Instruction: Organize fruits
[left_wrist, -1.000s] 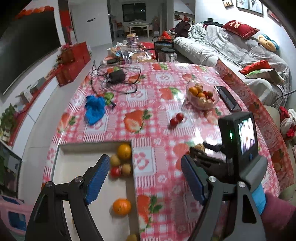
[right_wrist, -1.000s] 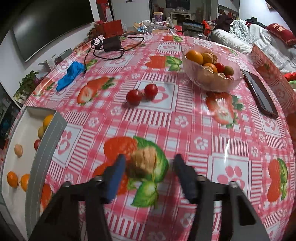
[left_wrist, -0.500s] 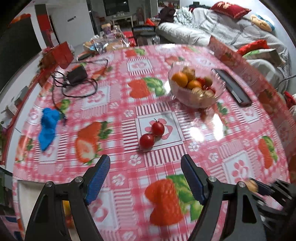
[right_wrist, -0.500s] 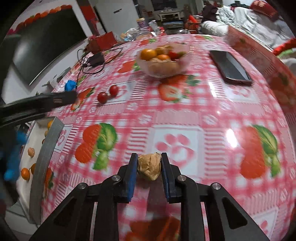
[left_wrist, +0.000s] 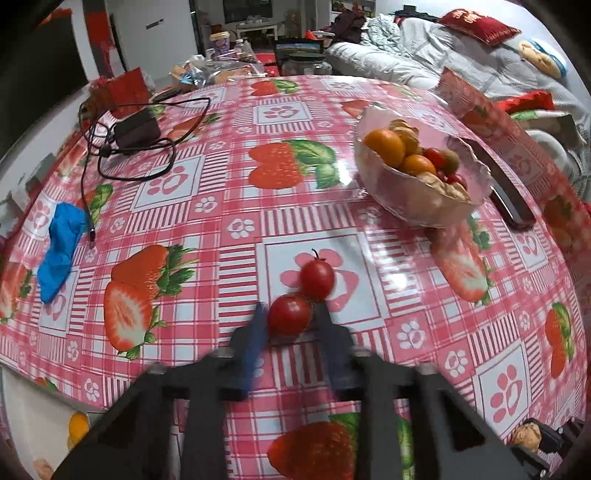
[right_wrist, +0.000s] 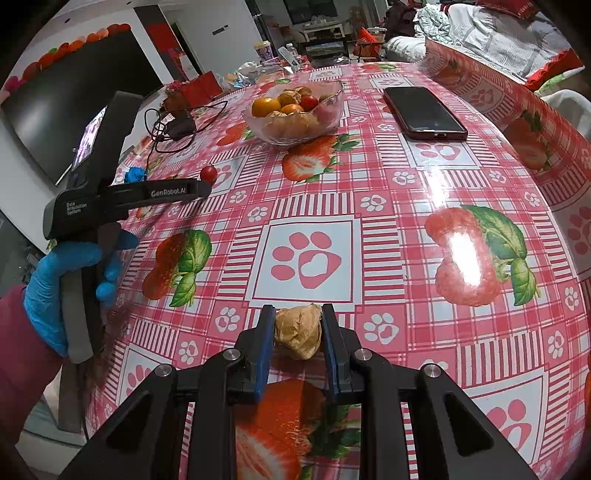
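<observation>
Left wrist view: left hand-held gripper (left_wrist: 290, 325) straddles the nearer tomato (left_wrist: 289, 316) on the bench (left_wrist: 236, 184), fingers blurred and near its sides, grip not confirmed; second tomato (left_wrist: 316, 279) touches it. Glass bowl (left_wrist: 476, 177) w/ oranges sits beyond.

Right wrist view: right hand-held gripper (right_wrist: 297, 334) pinches a papery husk fruit (right_wrist: 298, 332) above the bench. Bowl (right_wrist: 332, 94) part-filled; approx. three fruits left to sort.

Left tongs moved in on a tomato

The left tongs (left_wrist: 290, 325) went from wide open beside the glass bowl (left_wrist: 424, 206) to closing around the near tomato (left_wrist: 290, 316).
</observation>
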